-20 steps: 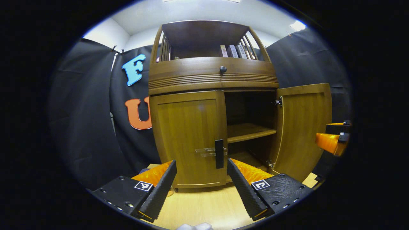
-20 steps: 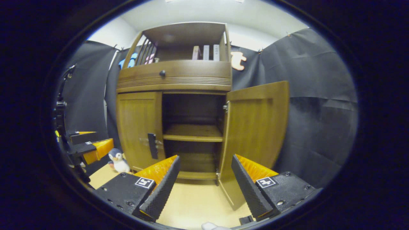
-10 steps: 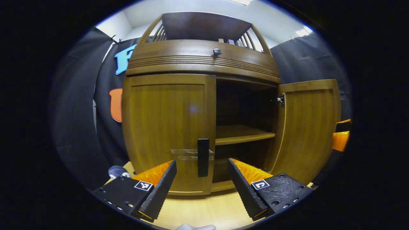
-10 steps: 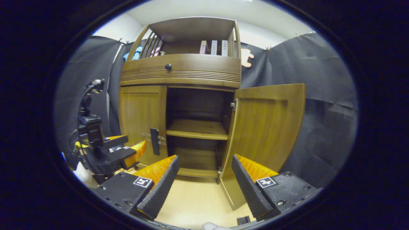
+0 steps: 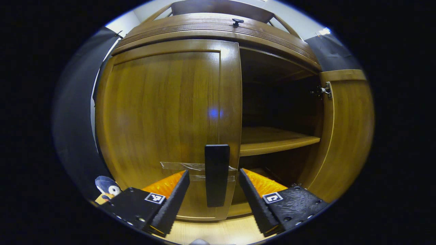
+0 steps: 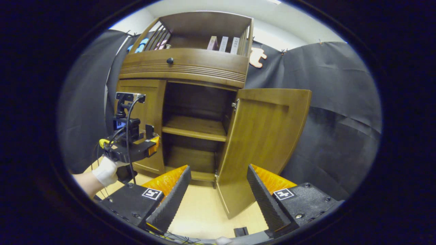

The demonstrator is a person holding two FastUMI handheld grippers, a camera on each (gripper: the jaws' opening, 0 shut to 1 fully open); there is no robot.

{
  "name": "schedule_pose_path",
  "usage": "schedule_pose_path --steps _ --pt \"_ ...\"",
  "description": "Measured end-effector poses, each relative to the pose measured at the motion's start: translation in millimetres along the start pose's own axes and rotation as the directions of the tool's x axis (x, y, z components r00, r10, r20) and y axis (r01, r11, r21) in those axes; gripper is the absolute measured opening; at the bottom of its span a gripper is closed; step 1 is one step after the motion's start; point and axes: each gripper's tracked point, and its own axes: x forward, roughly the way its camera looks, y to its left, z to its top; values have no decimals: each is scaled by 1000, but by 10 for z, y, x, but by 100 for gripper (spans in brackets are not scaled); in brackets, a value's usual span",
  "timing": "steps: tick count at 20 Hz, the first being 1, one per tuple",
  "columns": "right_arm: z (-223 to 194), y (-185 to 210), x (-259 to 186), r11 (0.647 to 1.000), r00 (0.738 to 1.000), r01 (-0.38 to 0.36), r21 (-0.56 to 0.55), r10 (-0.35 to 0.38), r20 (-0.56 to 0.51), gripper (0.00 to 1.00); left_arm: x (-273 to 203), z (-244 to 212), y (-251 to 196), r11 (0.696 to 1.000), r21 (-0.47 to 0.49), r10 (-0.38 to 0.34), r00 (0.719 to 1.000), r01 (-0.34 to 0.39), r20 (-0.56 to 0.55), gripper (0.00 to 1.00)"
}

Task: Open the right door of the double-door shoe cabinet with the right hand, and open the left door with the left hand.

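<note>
Black cloth backs the shoe cabinet (image 6: 190, 68), whose left door (image 5: 163, 126) handle (image 5: 216, 173) stands between my left gripper's (image 5: 213, 195) spread, empty jaws.

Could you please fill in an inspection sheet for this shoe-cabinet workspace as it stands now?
Surface: pale wood floor before the cabinet.
Job's things: right door swung open; left door shut, its black handle untouched.
Clutter: toy penguin beside the cabinet; books on the top shelf.
Grippers: left gripper open, fingers either side of the handle, not touching; right gripper open, holding nothing, back from the right door.
Cables: black leads on the left gripper's rig.
Surroundings: black cloth behind the cabinet; white ceiling.
</note>
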Motion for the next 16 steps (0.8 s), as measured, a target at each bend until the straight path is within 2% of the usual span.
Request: schedule_pose_path --steps 1,2,3,5,8,9,12,16 --pt "-19 -18 -5 1000 1000 2 -1 -2 -5 100 18 13 -15 1000 -1 3 1000 -3 8 72" --pt "-45 -28 6 1000 1000 5 -1 -5 -10 100 29 16 -24 1000 0 6 1000 -6 13 80" --pt "-69 -35 5 1000 1000 4 1 -4 -15 100 27 6 -44 1000 6 1 1000 -1 11 77" --pt "-88 -43 -3 1000 1000 1 5 -1 -18 100 79 -10 1 999 23 26 1000 -26 11 51" --pt "-135 -92 -26 1000 1000 5 14 -4 -22 100 80 -7 22 999 38 28 1000 -29 9 36" --pt "-143 -96 -36 1000 1000 3 20 -3 -24 100 108 -26 21 999 32 26 1000 -26 1 36" --pt "-156 -108 -69 1000 1000 0 26 1 -24 100 77 -11 20 999 34 31 1000 -31 2 26" --pt "-187 -109 -87 1000 1000 -7 30 8 -28 100 27 -22 11 1000 21 23 1000 -22 -11 26"
